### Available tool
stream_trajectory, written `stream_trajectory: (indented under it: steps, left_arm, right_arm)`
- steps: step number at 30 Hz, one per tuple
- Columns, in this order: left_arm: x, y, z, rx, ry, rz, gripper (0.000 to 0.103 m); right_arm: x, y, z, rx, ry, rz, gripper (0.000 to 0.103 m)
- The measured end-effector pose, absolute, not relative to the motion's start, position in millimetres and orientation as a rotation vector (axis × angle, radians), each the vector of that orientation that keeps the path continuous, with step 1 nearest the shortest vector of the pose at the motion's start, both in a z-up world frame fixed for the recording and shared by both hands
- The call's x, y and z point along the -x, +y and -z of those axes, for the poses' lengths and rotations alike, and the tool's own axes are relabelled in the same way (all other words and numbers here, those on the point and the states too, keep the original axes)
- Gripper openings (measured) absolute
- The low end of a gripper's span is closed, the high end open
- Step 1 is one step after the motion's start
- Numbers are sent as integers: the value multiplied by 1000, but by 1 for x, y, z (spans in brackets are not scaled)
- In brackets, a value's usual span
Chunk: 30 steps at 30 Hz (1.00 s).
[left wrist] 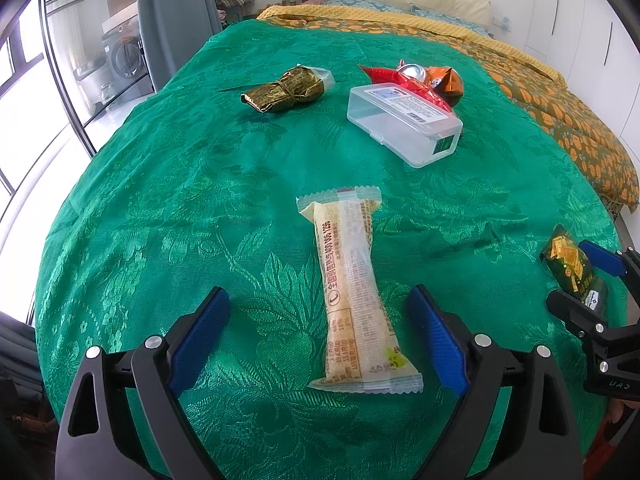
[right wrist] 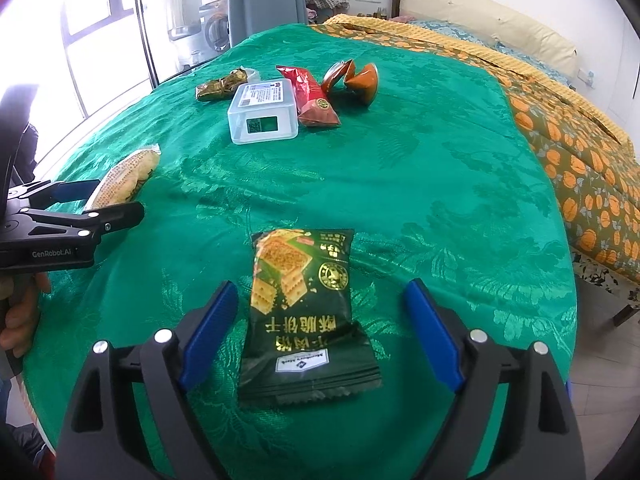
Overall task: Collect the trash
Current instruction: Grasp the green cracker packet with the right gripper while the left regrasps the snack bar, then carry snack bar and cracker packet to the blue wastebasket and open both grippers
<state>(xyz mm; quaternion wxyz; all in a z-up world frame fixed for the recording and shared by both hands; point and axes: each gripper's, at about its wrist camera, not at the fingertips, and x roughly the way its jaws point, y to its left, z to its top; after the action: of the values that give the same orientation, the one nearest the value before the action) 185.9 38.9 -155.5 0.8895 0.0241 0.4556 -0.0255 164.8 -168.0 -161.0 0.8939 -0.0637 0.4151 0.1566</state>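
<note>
A long beige snack wrapper (left wrist: 354, 292) lies on the green cloth between the open fingers of my left gripper (left wrist: 320, 304); the wrapper also shows in the right wrist view (right wrist: 120, 180). A dark green cracker packet (right wrist: 304, 312) lies between the open fingers of my right gripper (right wrist: 320, 300); the packet also shows at the right edge of the left wrist view (left wrist: 572, 268). Neither gripper holds anything. Farther back lie a gold-green wrapper (left wrist: 284, 90), a red packet (right wrist: 310, 96) and an orange-brown wrapper (right wrist: 356, 78).
A clear plastic box (left wrist: 404, 122) with a label stands at the back, next to the red packet. The green cloth (left wrist: 160, 200) covers the bed's foot; an orange patterned quilt (right wrist: 580, 152) lies on the right. A window and washing machine are at the left.
</note>
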Motion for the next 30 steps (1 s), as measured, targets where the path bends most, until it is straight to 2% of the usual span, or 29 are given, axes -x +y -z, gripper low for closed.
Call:
stream_trajectory:
  steps: [4,7,13,18,21,22,25,30]
  left_arm:
    - [-186,40,156,-47,947,55,89]
    - [-187,42,155,-24,962,129,97]
    - [-177,45,151,-17,970,197,95]
    - [-180,38,148,-57,976,155,76]
    - [-186,35,144,-81,982,138,59]
    - [-187,32,144,-102,982,132,50]
    - [-187,26,143,-148,977,133,21]
    - [-174,23,129,-124,934,166,17]
  right_arm:
    - [-165,-169,161,127,862,-327,82]
    - [-163,-174,159,89,864,-341,82]
    - [-157,-181,148,23,912,-367,79]
    - [-164,-167,143,70,943,-380,69]
    - [-170,-164,142,87,948,-359,59]
    - [-172,-163,143,87,953,-361,50]
    - [-171,-163,145,102,967,-377,36]
    - [-153,-178,129,62,916,-387,34]
